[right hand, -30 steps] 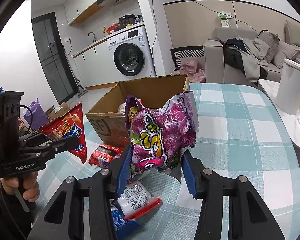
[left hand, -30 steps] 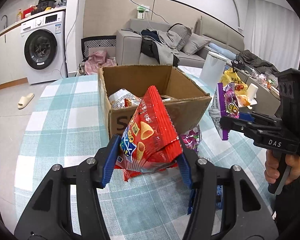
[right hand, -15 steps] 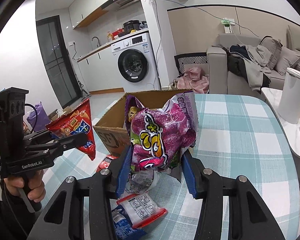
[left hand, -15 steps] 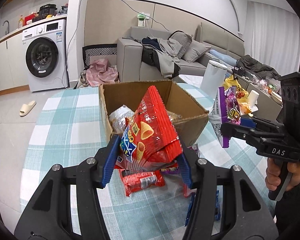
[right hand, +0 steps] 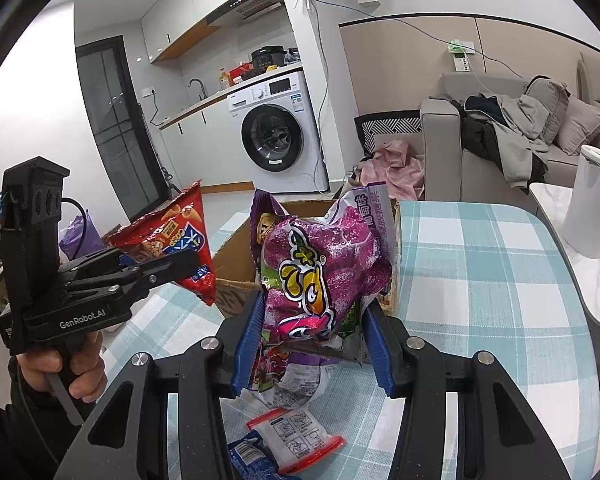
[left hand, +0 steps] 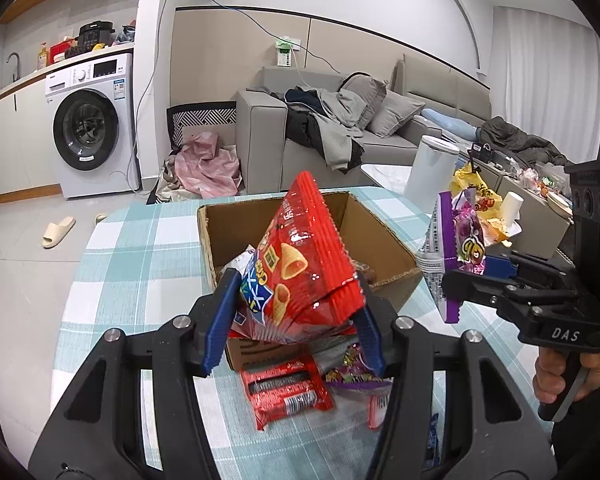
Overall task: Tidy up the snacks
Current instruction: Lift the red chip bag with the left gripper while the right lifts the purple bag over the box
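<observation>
Above the box (left hand: pixel 384 248), left hand-held gripper (left hand: pixel 292 320) clamps red bag (left hand: pixel 300 264), right (right hand: pixel 312 344) purple bag (right hand: pixel 324 276)

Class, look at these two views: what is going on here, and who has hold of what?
A person is sorting snacks at a checked table, a handheld gripper in each hand. The left gripper is shut on a red snack bag; the right gripper is shut on a purple snack bag. Both bags are held up near an open cardboard box, and more packets lie loose on the table.

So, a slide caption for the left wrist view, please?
Left gripper holds red snack bag before cardboard box.
</observation>
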{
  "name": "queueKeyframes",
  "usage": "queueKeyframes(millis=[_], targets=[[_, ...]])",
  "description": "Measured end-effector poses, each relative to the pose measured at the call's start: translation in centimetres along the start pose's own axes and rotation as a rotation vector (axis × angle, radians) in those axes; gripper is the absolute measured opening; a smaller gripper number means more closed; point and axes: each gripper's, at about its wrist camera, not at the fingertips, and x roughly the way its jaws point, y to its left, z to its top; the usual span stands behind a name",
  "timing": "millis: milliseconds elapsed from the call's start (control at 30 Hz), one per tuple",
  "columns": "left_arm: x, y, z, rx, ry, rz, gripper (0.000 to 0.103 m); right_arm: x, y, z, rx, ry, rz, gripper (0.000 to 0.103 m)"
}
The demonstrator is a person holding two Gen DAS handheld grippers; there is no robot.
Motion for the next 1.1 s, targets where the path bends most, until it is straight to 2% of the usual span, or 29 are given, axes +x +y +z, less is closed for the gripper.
queueKeyframes(millis=[633,1100], targets=[[3.7,1.1,1.9,-0.013,0.010,0.007,0.051,2.2,0.5,2.2,-0.007,0.020,0.019,0.048],[7.2,2.0,1.9,-0.041,0.029,0.020,0.051,4.7,-0.2,3.0,0.030,0.032,0.021,0.048]])
